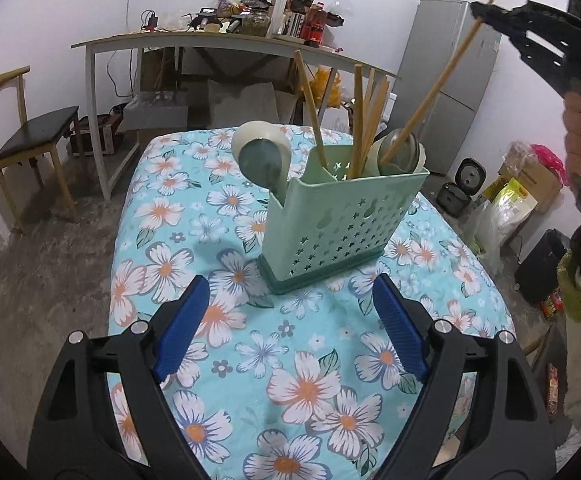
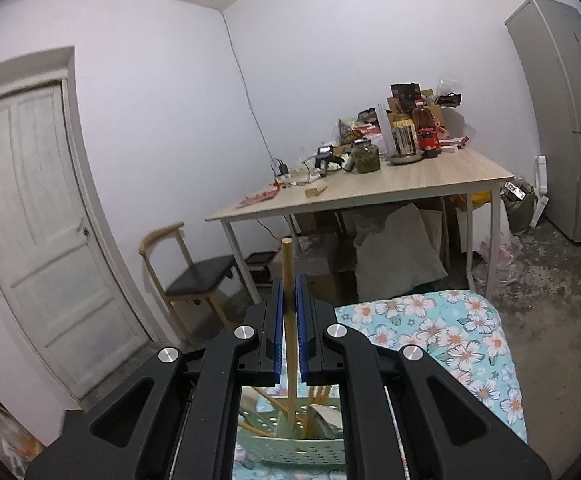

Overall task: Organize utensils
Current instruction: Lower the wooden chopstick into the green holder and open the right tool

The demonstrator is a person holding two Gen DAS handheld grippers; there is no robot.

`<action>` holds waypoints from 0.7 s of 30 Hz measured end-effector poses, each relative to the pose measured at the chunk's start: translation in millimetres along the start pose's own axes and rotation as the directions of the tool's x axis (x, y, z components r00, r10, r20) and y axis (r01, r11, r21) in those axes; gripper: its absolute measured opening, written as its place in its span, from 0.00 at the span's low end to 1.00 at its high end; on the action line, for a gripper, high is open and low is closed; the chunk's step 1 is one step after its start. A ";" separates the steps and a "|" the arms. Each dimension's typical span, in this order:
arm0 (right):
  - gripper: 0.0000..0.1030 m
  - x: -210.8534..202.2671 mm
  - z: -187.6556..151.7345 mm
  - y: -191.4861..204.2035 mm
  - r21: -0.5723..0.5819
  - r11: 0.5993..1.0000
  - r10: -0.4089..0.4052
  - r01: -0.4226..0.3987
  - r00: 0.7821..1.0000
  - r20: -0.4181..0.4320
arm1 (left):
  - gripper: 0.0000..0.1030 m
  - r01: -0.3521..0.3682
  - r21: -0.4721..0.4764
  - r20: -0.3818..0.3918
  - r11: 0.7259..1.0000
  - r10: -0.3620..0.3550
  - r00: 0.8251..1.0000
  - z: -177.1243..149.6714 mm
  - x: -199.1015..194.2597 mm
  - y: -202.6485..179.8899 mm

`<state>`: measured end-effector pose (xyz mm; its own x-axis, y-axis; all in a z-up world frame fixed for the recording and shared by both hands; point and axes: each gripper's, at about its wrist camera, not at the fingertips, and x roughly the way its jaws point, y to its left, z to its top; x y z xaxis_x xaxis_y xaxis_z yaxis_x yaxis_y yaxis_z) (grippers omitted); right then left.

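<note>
Most of the sorting appears done. A green caddy (image 1: 342, 216) is seen near the far edge of the flowered table (image 1: 194, 264), well in from its side edges, already loaded: several chopsticks (image 1: 364, 120) are stood in the middle compartment, one more in the left part, and spoons (image 1: 262, 160) are leaned at both ends with bowls upward. No loose utensil is seen on the cloth in either view.

One chopstick (image 2: 289, 320) is clamped between the pads of the right gripper (image 2: 289, 292), held near its top end; its lower end is already inside the caddy's right compartment, so only lowering and release seem left for it.

The left gripper (image 1: 290, 312) is held over the near part of the table with jaws wide apart and nothing between them.

The caddy is pale green plastic, pierced with star-shaped holes, seated on a darker green base and standing upright.
</note>
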<state>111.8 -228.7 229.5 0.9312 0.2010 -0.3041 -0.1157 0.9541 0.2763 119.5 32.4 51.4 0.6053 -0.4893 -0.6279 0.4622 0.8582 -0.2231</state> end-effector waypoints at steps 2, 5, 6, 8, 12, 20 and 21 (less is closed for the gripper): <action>0.06 11.0 -3.5 0.7 -0.006 1.000 -0.007 0.006 1.000 -0.017 | 0.77 -0.001 -0.002 -0.003 1.000 0.001 1.000 -0.6 0.8 0.4; 0.06 26.6 -12.2 3.4 -0.031 0.999 -0.034 0.032 0.998 -0.047 | 0.78 -0.007 -0.008 -0.006 1.000 0.007 1.000 -0.8 2.8 2.4; 0.06 31.9 -15.6 4.0 -0.037 0.999 -0.034 0.032 0.998 -0.059 | 0.78 -0.008 -0.011 -0.007 1.000 0.008 1.000 -0.8 3.2 3.2; 0.06 40.2 -21.8 6.9 -0.056 0.997 -0.055 0.051 0.996 -0.074 | 0.78 -0.008 -0.017 -0.009 1.000 0.008 1.000 -1.0 5.3 4.7; 0.08 55.6 -35.2 7.2 -0.064 0.997 -0.057 0.048 0.987 -0.147 | 0.78 -0.007 -0.021 -0.011 1.000 0.007 1.000 -1.5 6.2 4.9; 0.43 26.6 -44.7 -7.8 -0.009 0.998 -0.066 0.066 0.988 -0.139 | 0.78 0.003 -0.013 -0.020 1.000 -0.003 1.000 -1.8 11.1 0.5; 0.44 18.1 -48.1 -12.0 0.012 0.998 -0.066 0.068 0.988 -0.137 | 0.78 0.007 -0.012 -0.021 1.000 -0.007 1.000 -1.8 12.2 -0.9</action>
<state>113.4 -225.9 176.8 0.8807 0.1664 -0.4435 -0.0480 0.9628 0.2659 125.3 26.0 42.5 0.5880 -0.4921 -0.6419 0.4585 0.8566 -0.2366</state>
